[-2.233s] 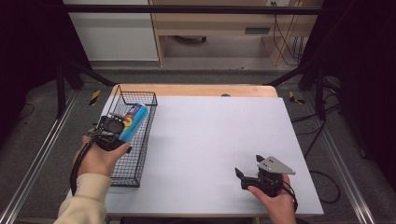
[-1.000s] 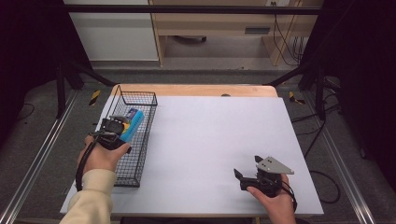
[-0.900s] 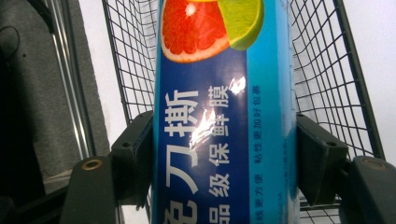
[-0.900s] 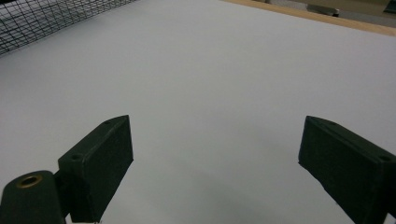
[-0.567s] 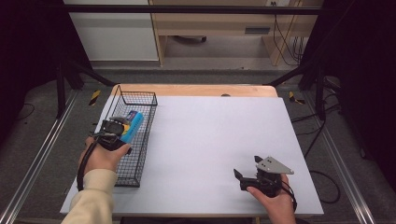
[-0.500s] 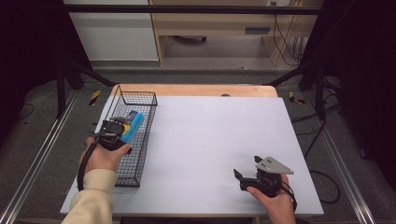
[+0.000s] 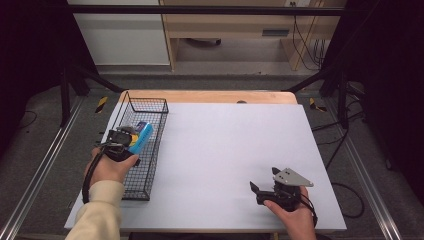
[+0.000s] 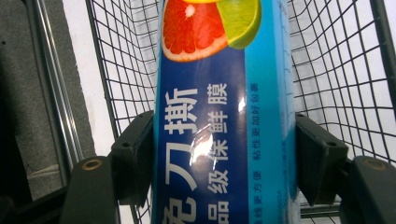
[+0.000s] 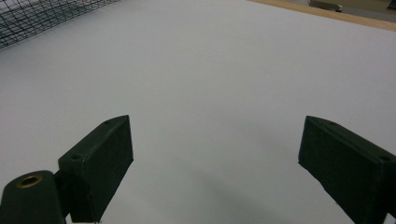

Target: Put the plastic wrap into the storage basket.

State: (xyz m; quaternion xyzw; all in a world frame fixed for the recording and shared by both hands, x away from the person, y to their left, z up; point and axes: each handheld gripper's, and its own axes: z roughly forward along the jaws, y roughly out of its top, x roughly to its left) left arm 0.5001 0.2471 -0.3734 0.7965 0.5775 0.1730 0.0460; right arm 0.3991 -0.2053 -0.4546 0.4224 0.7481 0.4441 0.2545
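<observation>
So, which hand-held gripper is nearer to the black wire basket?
Left. The left hand-held gripper is over the black wire basket, shut on a blue box of cling film. The right hand-held gripper sits far across the white table, open.

Blue box [image 8: 224, 140] printed with white Chinese characters, "刀撕", "保鲜膜", smaller line "粘性更加好包裹", grapefruit and lime pictured above

Blue box of cling film [image 8: 224, 121] with a grapefruit and lime picture and white Chinese lettering, long and narrow, lying lengthwise in my wire basket [image 7: 150, 107], seemingly raised at one end, left of the table.
</observation>
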